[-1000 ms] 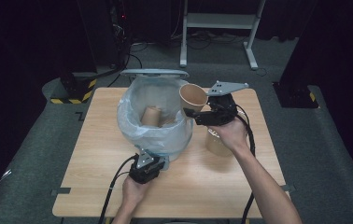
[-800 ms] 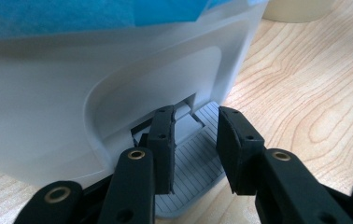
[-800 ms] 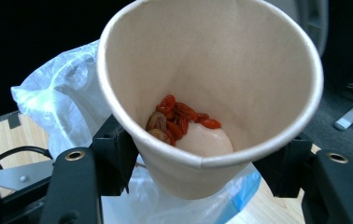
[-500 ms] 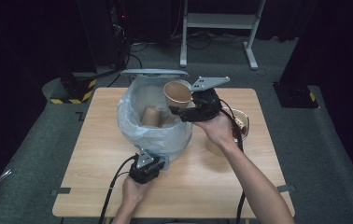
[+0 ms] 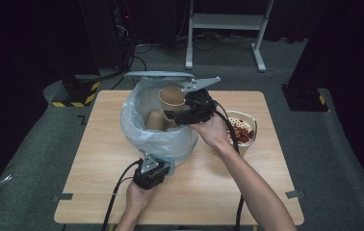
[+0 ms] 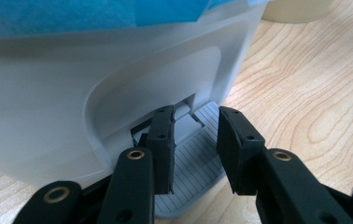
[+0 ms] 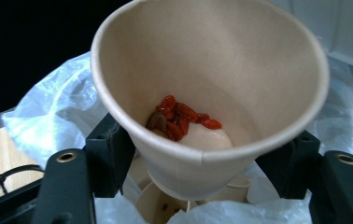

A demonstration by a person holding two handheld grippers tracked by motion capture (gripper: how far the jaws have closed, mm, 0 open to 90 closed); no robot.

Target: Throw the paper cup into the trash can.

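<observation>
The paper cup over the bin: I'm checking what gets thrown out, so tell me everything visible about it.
The paper cup is tan and plain, tilted with its mouth toward the right gripper's camera. A few red berries lie at its bottom. It sits between the jaws, which have just been opening, above the bag-lined bin that already holds another cup.

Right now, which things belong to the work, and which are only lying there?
In use: brown paper cup with red berries, in the right hand-held gripper; white pedal bin with clear plastic liner; left hand-held gripper at its grey pedal.
Lying about: clear container of red berries; wooden table.
</observation>
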